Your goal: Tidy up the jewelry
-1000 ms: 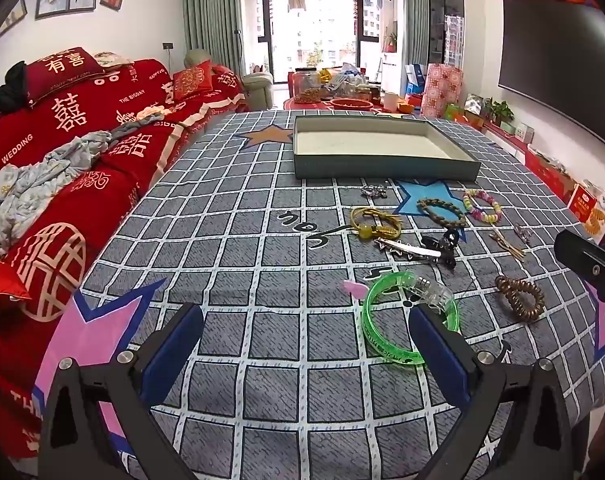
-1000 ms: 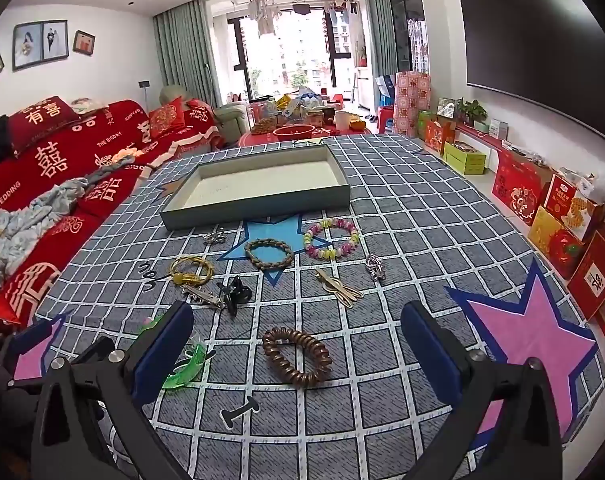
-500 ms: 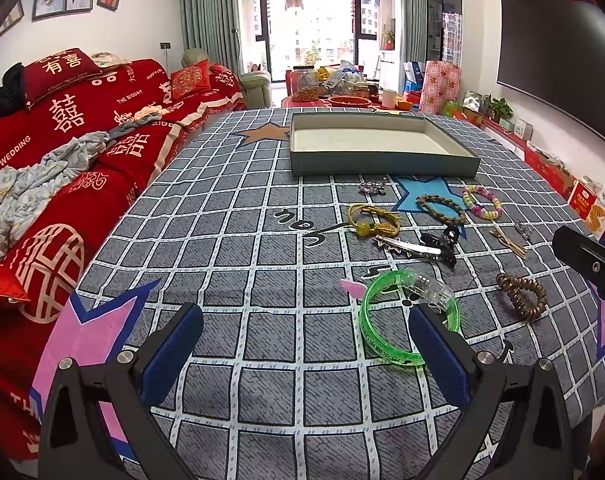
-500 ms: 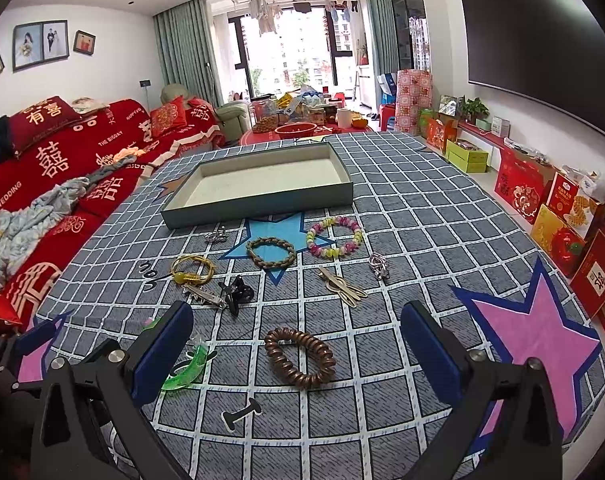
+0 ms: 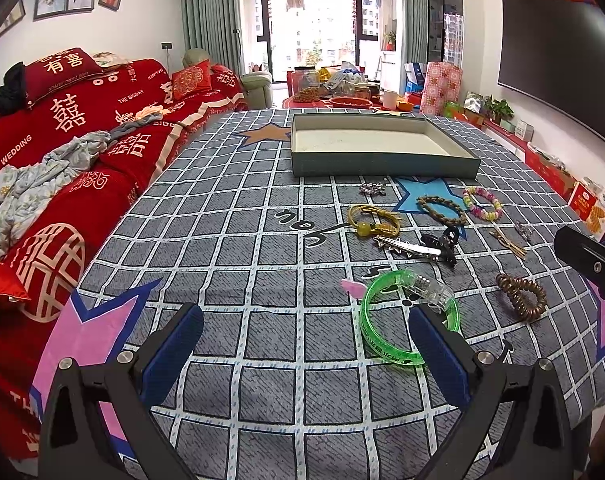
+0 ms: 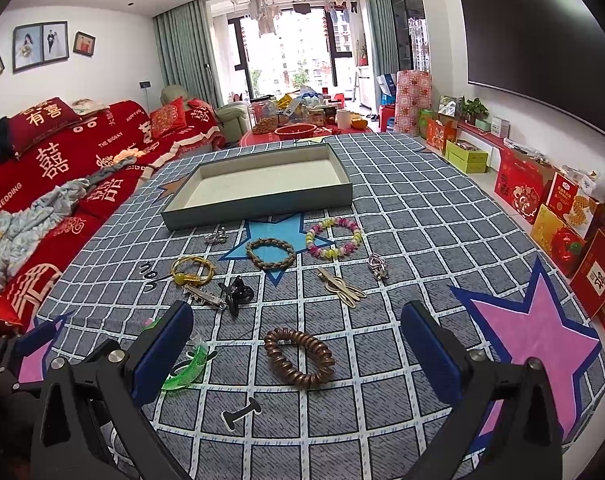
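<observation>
Several jewelry pieces lie on a grey checked cloth in front of an empty teal tray [image 5: 382,166] [image 6: 258,203]. A green bangle [image 5: 386,320] lies by my left gripper's right finger. A brown spiral hair tie [image 6: 299,357] [image 5: 522,298] lies between my right gripper's fingers, a little ahead. Farther off lie a yellow cord bracelet [image 5: 372,220] [image 6: 192,270], a braided bracelet [image 5: 441,209] [image 6: 270,253], a pastel bead bracelet [image 5: 482,203] [image 6: 333,238], a black claw clip [image 6: 236,292] and a silver hair clip [image 5: 408,246]. My left gripper [image 5: 306,354] and right gripper [image 6: 298,354] are open and empty.
A red sofa [image 5: 62,152] with bedding runs along the left. Red gift boxes [image 6: 562,216] line the right wall under a TV [image 6: 542,36]. A small silver charm [image 6: 377,266] and gold hairpins [image 6: 340,286] lie on the cloth. The right gripper's body shows at the left view's edge [image 5: 590,264].
Both grippers have moved slightly nearer to the table; the items have not moved.
</observation>
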Demonstrator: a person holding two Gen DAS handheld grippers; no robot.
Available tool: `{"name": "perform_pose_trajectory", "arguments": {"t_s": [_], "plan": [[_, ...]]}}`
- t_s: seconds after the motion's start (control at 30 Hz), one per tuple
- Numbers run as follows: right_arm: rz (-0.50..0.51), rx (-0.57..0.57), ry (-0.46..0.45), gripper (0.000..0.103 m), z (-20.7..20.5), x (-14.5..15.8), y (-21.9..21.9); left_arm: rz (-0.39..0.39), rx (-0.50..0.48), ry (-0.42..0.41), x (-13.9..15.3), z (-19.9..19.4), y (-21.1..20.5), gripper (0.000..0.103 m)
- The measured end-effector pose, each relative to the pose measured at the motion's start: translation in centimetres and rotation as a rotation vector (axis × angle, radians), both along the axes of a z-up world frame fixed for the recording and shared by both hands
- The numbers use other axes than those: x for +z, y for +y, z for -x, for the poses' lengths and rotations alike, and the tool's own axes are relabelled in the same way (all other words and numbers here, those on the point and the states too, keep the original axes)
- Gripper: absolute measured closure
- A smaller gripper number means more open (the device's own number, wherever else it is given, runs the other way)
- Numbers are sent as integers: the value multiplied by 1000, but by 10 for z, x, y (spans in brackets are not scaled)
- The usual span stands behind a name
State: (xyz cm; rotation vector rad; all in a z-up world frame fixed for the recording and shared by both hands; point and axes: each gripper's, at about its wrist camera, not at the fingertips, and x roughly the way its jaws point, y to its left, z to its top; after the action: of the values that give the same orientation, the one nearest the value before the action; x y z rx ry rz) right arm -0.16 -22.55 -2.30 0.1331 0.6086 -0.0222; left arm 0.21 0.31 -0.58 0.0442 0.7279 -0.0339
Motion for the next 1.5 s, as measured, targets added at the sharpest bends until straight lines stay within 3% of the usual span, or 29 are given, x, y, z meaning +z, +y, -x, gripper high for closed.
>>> {"name": "perform_pose_trajectory", "arguments": {"t_s": [1.5], "plan": [[-4, 6, -7, 0, 2, 2, 2, 13, 8, 1, 2, 4, 0, 0]]}}
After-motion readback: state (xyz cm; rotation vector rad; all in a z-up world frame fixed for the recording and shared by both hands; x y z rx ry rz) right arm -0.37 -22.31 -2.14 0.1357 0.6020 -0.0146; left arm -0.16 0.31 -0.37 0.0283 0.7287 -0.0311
